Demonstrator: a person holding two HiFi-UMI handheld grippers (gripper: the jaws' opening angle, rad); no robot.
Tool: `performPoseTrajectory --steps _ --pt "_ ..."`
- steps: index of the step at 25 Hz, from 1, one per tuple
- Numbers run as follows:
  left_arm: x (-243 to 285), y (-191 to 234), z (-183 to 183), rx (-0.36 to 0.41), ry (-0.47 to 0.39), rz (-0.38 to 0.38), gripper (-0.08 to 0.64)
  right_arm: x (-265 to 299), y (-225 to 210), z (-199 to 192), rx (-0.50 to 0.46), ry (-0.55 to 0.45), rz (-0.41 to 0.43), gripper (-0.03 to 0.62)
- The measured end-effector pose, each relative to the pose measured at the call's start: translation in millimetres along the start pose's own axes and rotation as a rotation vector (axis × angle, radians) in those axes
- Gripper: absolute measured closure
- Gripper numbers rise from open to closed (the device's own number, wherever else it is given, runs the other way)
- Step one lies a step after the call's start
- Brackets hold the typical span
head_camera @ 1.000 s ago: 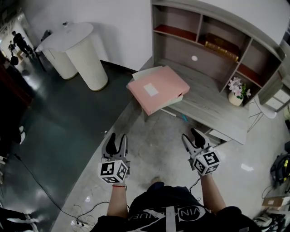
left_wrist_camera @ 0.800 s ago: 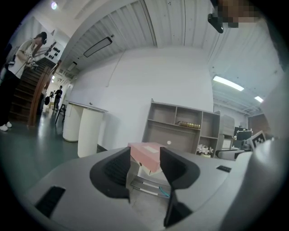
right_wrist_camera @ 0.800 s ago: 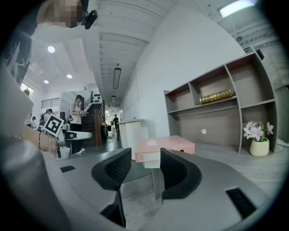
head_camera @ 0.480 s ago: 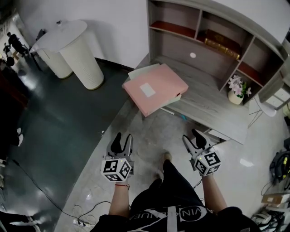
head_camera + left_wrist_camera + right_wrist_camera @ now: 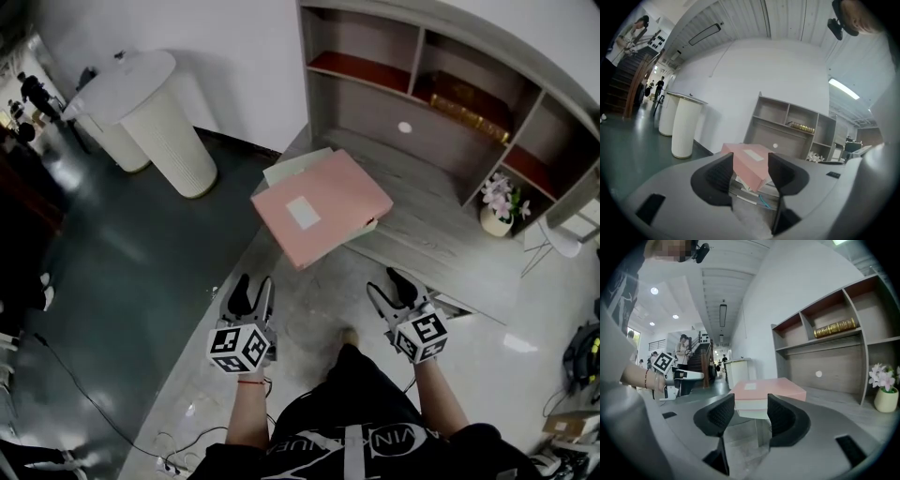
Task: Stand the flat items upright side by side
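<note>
Left gripper (image 5: 248,286), right gripper (image 5: 392,281): jaws partly apart, just opened wider, nothing between pads; both near side of desk (image 5: 441,239), apart from it, aimed at stack.
Pink folder (image 5: 322,206): flat on top of stack, near left corner of desk, overhanging edge. Pale folder (image 5: 292,166) and others beneath, also flat.
Progress, judged: not begun; nothing upright, every item left to lift and stand.
Shelf unit (image 5: 309,84), far side: one upper compartment holds gold books (image 5: 469,98); rest look bare.
Flower pot (image 5: 497,202): on desk, right.
</note>
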State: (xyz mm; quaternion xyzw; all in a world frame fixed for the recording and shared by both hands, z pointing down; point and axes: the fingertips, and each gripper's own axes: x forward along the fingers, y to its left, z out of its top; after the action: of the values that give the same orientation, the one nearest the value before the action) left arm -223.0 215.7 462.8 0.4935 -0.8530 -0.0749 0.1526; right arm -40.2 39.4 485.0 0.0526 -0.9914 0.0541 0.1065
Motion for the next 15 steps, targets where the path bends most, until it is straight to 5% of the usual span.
performPoseTrajectory --steps 15 --pt "95 -8 -79 -0.293 0.222 -0.041 0.206 78 -40 -9 -0.117 0.121 0.14 0.344"
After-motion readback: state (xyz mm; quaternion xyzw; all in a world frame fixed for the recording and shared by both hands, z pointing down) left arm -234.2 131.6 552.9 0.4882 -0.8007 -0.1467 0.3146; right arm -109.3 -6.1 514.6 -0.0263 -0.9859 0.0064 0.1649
